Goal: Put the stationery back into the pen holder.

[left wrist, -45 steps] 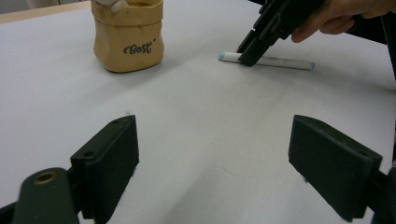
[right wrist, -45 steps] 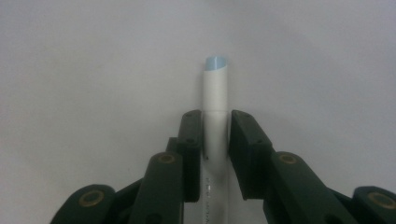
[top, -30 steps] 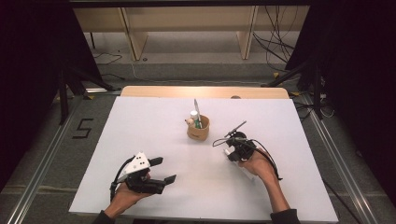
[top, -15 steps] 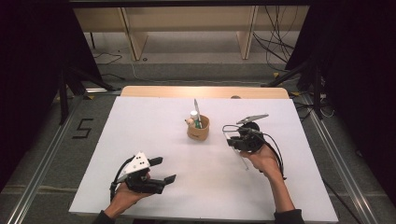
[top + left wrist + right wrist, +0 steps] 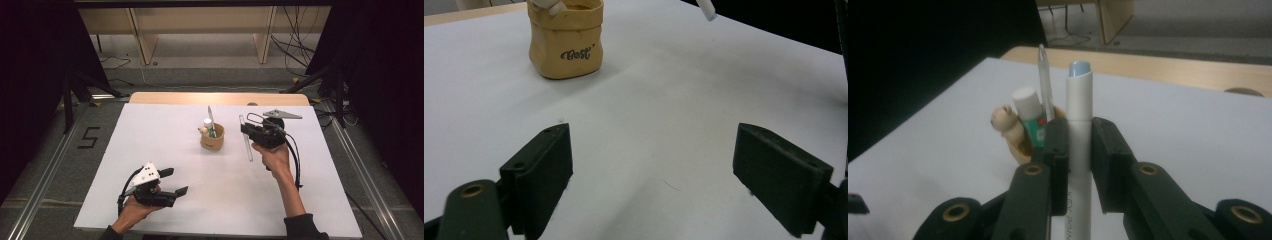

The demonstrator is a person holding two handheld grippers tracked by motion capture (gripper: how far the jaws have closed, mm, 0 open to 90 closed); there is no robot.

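Note:
A tan holder cup (image 5: 212,138) marked "Best" stands mid-table, with a clear pen (image 5: 211,119), a white-capped glue stick (image 5: 207,123) and a small bear figure (image 5: 202,130) in it. To its right my right gripper (image 5: 243,131) is raised above the table, shut on a white marker (image 5: 245,140) with a blue tip; the marker (image 5: 1079,115) stands upright between the jaws, with the cup (image 5: 1024,145) behind it. Near the front left, my left gripper (image 5: 174,181) rests low with its jaws wide open and nothing between them; the cup (image 5: 565,44) lies ahead of it.
The white table top (image 5: 150,135) has a wooden strip (image 5: 175,98) along its far edge. Metal rails (image 5: 45,170) run along both sides on the floor. Wooden legs and cables lie beyond the table.
My right gripper has risen with the marker and moved toward the cup, the marker swinging more upright. The left gripper has stayed put.

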